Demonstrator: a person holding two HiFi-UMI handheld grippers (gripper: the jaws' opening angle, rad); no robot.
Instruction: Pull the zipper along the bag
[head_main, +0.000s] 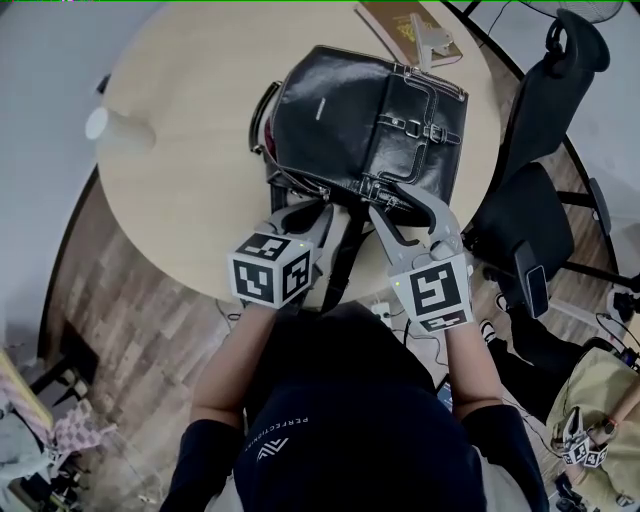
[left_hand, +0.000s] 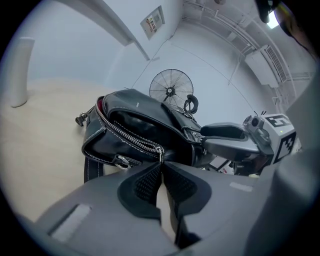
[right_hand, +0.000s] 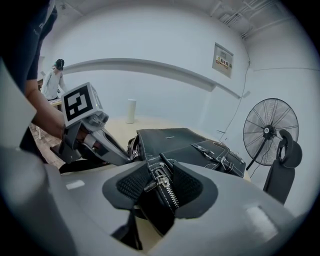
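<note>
A black leather bag (head_main: 365, 120) lies on the round wooden table (head_main: 190, 200), its zipped end toward me. My left gripper (head_main: 312, 208) sits at the bag's near left corner. In the left gripper view the left gripper (left_hand: 161, 167) has its pads nearly together, shut on the small metal zipper pull (left_hand: 160, 152) at the end of the silver zipper. To the right, my right gripper (head_main: 400, 200) grips the bag's near end. In its own view the right gripper (right_hand: 161, 175) stands wide, and the bag's stitched edge with zipper teeth (right_hand: 167, 192) fills the gap against both pads.
A white cup (head_main: 118, 130) stands at the table's left and a book (head_main: 405, 25) lies at its far edge. A black office chair (head_main: 540, 190) is close on the right. A standing fan (right_hand: 270, 132) and a person (right_hand: 52, 80) are in the background.
</note>
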